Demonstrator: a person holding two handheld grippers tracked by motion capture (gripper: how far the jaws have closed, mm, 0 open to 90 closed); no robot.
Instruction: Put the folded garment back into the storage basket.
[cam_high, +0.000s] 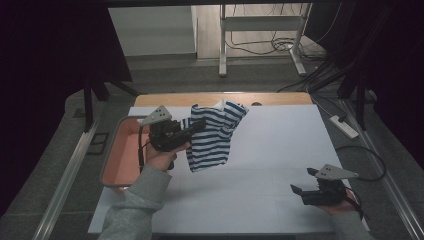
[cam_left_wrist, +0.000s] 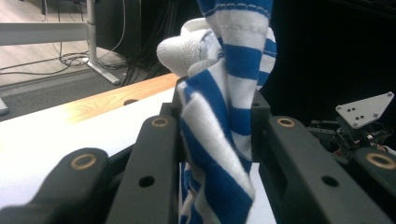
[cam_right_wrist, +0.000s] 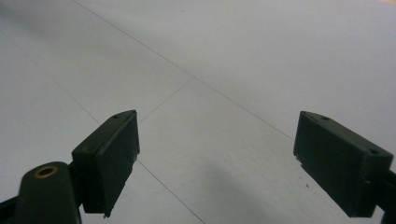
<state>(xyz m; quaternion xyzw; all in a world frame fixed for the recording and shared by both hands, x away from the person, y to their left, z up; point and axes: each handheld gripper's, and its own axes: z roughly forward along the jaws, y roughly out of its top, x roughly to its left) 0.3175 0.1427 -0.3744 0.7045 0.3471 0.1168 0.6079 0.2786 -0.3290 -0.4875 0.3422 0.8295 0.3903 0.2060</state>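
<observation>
A white sheet (cam_high: 280, 150) covers a wooden table (cam_high: 220, 98) in a dim room with grey floor and loose cables (cam_high: 260, 45) behind. The left gripper (cam_high: 197, 126), jaws pinching a blue-and-white striped shirt (cam_high: 215, 135), holds it hanging above the sheet, beside a salmon tray (cam_high: 122, 152) at the table's left edge. The right gripper (cam_high: 303, 181) hovers near the front right, jaws spread, gripping nothing.

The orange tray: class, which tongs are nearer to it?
Left. The left tongs hang just beside the orange tray, clamped on the striped shirt; the right tongs sit open across the table.
</observation>
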